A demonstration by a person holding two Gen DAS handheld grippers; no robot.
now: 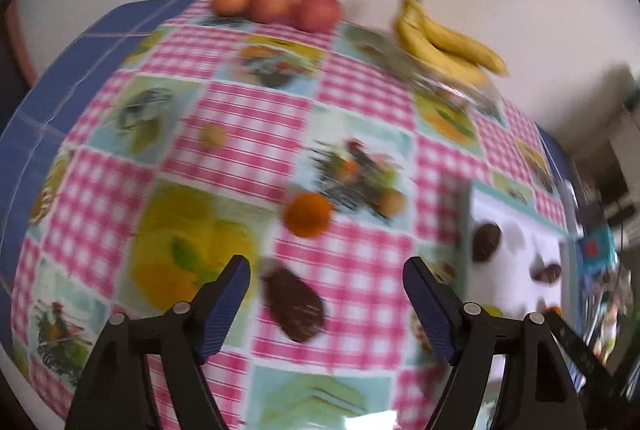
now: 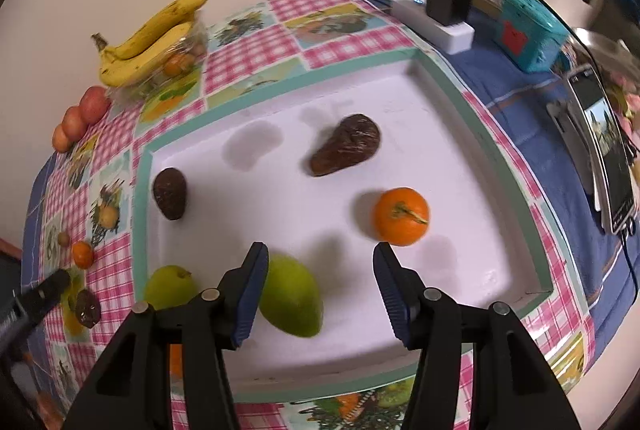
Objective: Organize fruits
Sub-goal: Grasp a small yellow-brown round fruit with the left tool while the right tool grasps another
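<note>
— White tray [image 2: 460, 134] holds five so far: two avocados, an orange [image 2: 401, 216], two green mangoes. How much is left?

— Plenty. On the surface [image 1: 248, 118] a dark avocado [image 1: 294, 304] lies between the fingers of my left gripper [image 1: 326, 304], spread and empty, with a tangerine [image 1: 308, 214] beyond. My right gripper [image 2: 320, 292] is released over a mango [image 2: 290, 296]
</note>
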